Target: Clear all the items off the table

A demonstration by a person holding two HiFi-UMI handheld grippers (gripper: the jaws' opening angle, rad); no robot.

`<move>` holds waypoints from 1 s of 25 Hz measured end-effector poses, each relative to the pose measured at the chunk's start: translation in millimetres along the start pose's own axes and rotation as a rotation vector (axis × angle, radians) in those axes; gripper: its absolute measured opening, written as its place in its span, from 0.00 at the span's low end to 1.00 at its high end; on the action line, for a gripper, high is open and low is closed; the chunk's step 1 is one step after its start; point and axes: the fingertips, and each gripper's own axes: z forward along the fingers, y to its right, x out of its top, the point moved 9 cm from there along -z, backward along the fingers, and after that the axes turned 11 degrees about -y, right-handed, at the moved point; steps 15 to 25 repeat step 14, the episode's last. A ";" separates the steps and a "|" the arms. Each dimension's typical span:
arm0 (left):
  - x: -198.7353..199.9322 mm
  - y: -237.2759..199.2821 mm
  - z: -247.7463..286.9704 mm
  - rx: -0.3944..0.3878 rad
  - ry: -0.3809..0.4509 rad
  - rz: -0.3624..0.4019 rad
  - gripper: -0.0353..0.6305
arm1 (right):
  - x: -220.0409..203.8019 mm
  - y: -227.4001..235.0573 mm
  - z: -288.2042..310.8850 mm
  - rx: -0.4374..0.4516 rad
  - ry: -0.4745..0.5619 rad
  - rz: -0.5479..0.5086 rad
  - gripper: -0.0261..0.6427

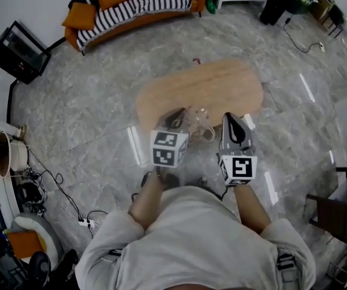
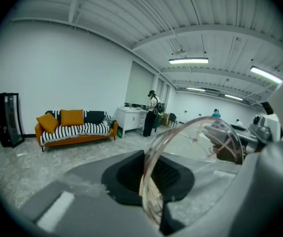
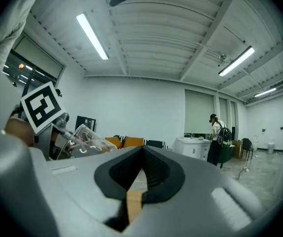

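Note:
A clear glass cup [image 1: 199, 126] with a handle hangs in the air above the near edge of the oval wooden table [image 1: 222, 86]. My left gripper [image 1: 176, 119] is shut on the cup's rim. In the left gripper view the glass wall [image 2: 195, 142] runs between the dark pads [image 2: 131, 174] of the left gripper [image 2: 154, 184]. My right gripper [image 1: 233, 123] is beside the cup on the right, shut, with nothing in it. In the right gripper view the right gripper [image 3: 139, 177] shows its pads together, and the cup [image 3: 85, 139] is at the left.
An orange sofa [image 1: 131, 5] with a striped cover stands at the far wall. A black cabinet [image 1: 19, 53] is at the left, with cables [image 1: 58, 186] on the marble floor. A dark chair [image 1: 337, 213] is at the right. A person [image 2: 153, 113] stands by a white cabinet far off.

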 end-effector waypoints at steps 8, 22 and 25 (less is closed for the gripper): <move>-2.9 31.8 0.2 0.030 0.010 0.029 0.12 | -10.5 20.0 -22.1 0.011 0.035 -0.014 0.05; -3.7 62.2 -2.9 0.038 0.021 0.041 0.12 | -10.7 39.0 -47.2 -0.003 0.068 0.003 0.05; -3.7 62.2 -2.9 0.038 0.021 0.041 0.12 | -10.7 39.0 -47.2 -0.003 0.068 0.003 0.05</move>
